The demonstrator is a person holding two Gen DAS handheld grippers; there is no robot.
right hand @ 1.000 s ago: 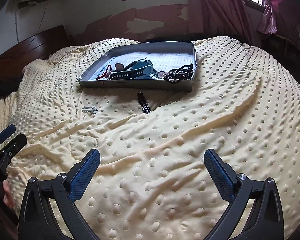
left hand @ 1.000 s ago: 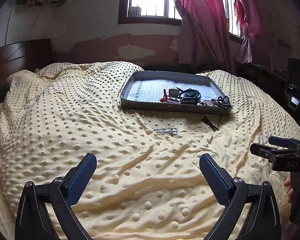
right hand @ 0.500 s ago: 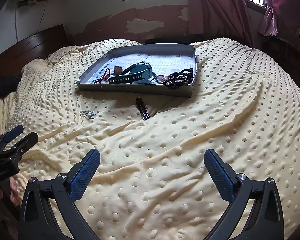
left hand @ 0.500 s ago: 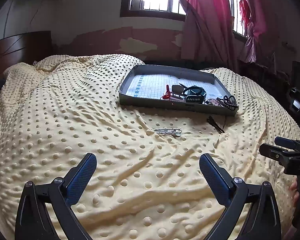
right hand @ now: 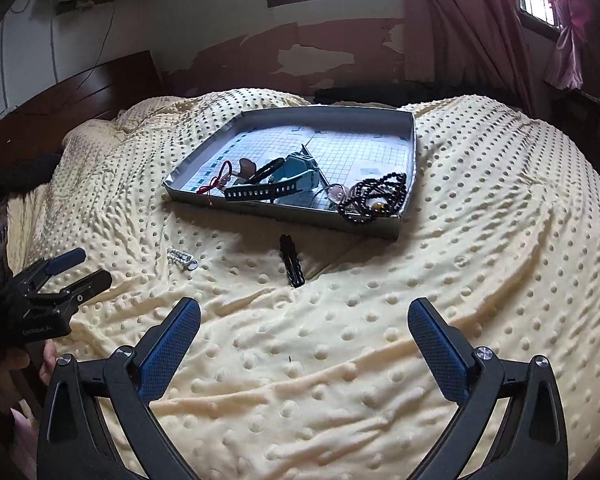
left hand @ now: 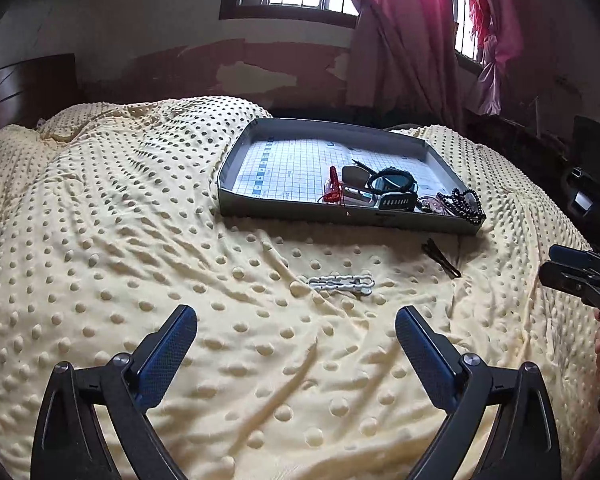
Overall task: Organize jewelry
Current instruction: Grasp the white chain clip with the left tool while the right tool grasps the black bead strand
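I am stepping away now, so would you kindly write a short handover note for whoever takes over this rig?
Left gripper: open, empty, above the yellow bedspread.
Right gripper: open, empty, also over the bedspread.
Grey tray: already holds the watch, the red cord piece and the dark bead string.
Left to do: the silver chain and the black hair clip lie on the bedspread in front of the tray; both likely go in.
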